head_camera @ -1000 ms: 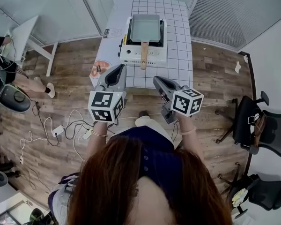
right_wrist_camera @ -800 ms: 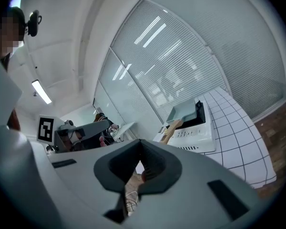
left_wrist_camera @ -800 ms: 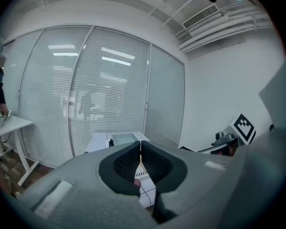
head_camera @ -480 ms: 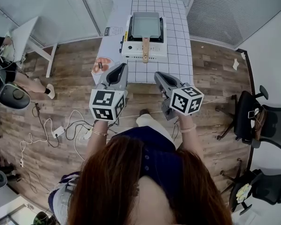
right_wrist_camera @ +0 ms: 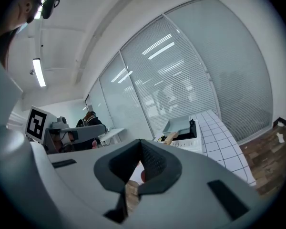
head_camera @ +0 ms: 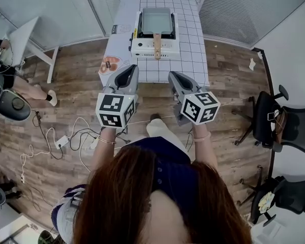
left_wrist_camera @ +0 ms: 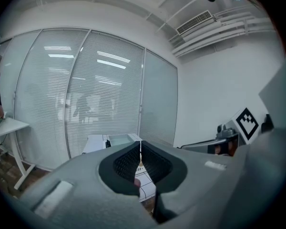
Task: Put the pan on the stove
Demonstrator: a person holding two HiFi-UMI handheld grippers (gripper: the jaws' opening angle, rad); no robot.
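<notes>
A rectangular grey pan (head_camera: 156, 21) with a wooden handle (head_camera: 156, 45) sits on the white portable stove (head_camera: 142, 49) at the far end of the white tiled table (head_camera: 195, 55). The handle points toward me. Both grippers hang over the wooden floor, short of the table's near edge. My left gripper (head_camera: 129, 74) is shut with nothing between its pads, and so is my right gripper (head_camera: 173, 78). The right gripper view looks past the closed jaws (right_wrist_camera: 142, 157) to the pan (right_wrist_camera: 178, 124) on the stove (right_wrist_camera: 188, 138). Only a strip of the pan (left_wrist_camera: 118, 139) shows in the left gripper view.
A round printed card (head_camera: 111, 64) lies at the table's near left corner. Cables (head_camera: 66, 139) trail over the floor on my left. Black office chairs (head_camera: 287, 128) stand at the right. A small white table (head_camera: 28, 37) is at the far left.
The table and stove sit higher and farther off in the head view. Both grippers have drawn back from the table and risen a little. The pan has not moved.
</notes>
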